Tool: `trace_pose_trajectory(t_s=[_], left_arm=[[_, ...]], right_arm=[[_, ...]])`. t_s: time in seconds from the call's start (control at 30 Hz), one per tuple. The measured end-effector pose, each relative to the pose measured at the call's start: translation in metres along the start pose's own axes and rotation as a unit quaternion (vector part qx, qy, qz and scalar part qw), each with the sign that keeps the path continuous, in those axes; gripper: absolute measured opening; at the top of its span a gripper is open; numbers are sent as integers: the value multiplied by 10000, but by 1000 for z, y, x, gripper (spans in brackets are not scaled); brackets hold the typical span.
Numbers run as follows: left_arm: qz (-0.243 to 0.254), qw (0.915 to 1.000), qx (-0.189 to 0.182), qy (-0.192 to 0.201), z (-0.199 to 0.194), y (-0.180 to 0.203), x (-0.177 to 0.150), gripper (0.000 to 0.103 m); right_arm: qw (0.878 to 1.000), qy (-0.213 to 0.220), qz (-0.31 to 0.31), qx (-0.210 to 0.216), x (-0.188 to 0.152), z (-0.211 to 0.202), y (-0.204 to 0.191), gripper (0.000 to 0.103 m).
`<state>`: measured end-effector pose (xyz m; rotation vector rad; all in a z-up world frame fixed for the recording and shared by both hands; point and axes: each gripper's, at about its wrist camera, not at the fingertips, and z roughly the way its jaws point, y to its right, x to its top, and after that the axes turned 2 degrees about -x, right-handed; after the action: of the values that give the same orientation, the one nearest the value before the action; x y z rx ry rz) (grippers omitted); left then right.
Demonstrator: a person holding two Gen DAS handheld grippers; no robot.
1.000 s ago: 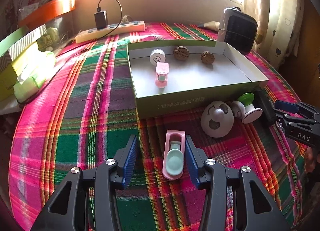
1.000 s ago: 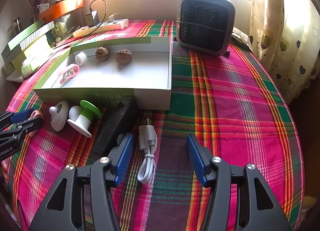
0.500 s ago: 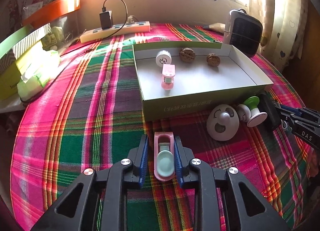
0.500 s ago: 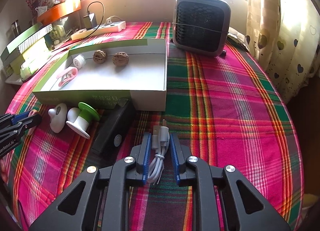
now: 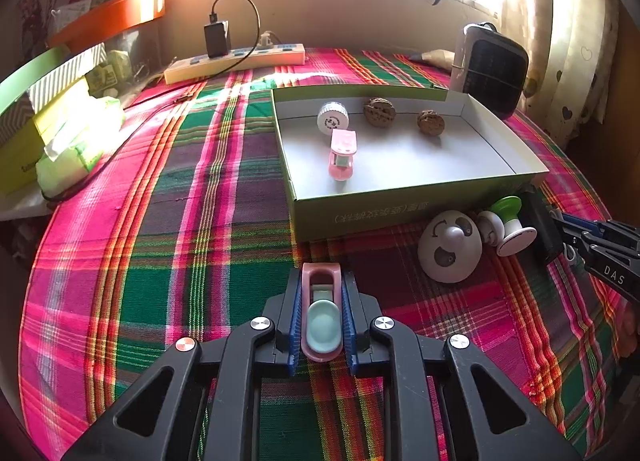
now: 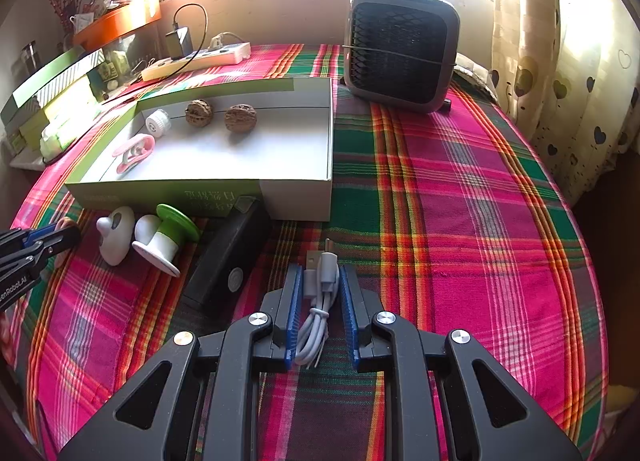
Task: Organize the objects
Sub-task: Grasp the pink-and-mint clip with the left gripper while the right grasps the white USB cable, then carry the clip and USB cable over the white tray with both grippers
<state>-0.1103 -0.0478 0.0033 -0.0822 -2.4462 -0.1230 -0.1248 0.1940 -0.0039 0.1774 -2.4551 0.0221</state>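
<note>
On the plaid tablecloth before the shallow green box, our left gripper has its jaws clamped on a pink clip, while our right gripper squeezes a coiled white cable beside the black case.

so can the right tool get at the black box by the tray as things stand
Probably not yet: the right tool is shut on the white cable. The black box lies just to its left, uncovered, so the path looks free once it lets go.
</note>
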Motion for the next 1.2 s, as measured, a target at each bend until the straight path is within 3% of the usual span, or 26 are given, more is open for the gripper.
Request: trace_pose_trajectory(t_s=[0.73, 1.2], left_arm=[[-15, 9997, -193, 136, -15, 5, 9, 16], [195, 9977, -520, 386, -25, 27, 44, 16]], right_arm=[[9998, 99, 155, 120, 2, -8, 1, 20], [9988, 376, 188, 263, 25, -25, 3, 20]])
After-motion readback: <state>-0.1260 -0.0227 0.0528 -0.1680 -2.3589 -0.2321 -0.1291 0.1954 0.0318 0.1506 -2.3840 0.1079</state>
